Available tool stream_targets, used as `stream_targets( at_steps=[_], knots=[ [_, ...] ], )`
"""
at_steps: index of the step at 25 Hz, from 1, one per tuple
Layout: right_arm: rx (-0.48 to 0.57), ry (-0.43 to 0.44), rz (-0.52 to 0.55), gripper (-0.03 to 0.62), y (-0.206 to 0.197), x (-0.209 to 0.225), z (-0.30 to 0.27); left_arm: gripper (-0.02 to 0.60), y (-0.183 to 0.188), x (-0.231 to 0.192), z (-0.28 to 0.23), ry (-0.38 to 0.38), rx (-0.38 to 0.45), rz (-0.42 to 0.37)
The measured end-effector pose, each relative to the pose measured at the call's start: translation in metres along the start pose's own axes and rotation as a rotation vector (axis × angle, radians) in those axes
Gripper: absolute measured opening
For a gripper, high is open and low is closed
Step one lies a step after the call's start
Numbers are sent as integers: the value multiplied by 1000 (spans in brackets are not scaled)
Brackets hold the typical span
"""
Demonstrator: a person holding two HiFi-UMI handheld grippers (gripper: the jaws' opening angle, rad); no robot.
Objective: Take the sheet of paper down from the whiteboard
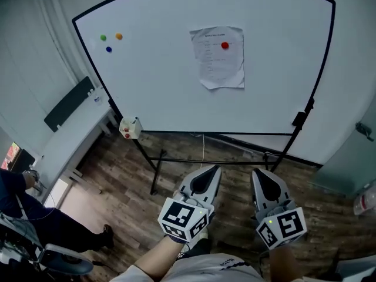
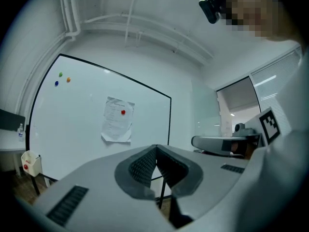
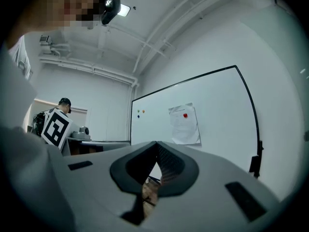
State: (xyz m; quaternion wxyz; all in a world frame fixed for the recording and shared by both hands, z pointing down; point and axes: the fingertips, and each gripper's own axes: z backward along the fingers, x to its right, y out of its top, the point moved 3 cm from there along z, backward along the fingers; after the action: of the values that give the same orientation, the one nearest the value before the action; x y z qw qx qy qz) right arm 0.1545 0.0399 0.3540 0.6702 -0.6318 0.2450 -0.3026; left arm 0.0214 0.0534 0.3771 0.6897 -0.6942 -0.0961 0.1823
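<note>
A printed sheet of paper (image 1: pixel 218 56) hangs on the whiteboard (image 1: pixel 153 87), pinned near its top by a red magnet (image 1: pixel 224 45). The sheet also shows in the left gripper view, paper (image 2: pixel 117 120), and in the right gripper view, paper (image 3: pixel 184 124). My left gripper (image 1: pixel 214 168) and right gripper (image 1: pixel 256 171) are held side by side low in the head view, well short of the board, both pointing at it. Each has its jaws shut with nothing between them, left gripper (image 2: pixel 156 147), right gripper (image 3: pixel 157 142).
Three small magnets, green (image 1: pixel 103 37), orange (image 1: pixel 118 36) and blue (image 1: pixel 108 49), sit at the board's upper left. A small holder (image 1: pixel 130 128) hangs at its lower left corner. The board's stand legs (image 1: pixel 156 169) cross the wooden floor. A seated person (image 1: pixel 35 216) is at left.
</note>
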Motion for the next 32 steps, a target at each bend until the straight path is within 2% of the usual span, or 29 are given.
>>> stream_targets(
  at_steps=[9, 17, 24, 32],
  knots=[
    [15, -57, 26, 12, 3, 14, -121, 12, 24, -102, -64, -55, 7, -59],
    [3, -73, 52, 14, 2, 25, -183, 12, 28, -160, -100, -54, 13, -50],
    [34, -48, 91, 14, 7, 54, -230, 14, 38, -200, -147, 5, 32, -83],
    [87, 8, 157, 14, 29, 118, -299, 14, 63, -238, -217, 109, 58, -123]
  ],
)
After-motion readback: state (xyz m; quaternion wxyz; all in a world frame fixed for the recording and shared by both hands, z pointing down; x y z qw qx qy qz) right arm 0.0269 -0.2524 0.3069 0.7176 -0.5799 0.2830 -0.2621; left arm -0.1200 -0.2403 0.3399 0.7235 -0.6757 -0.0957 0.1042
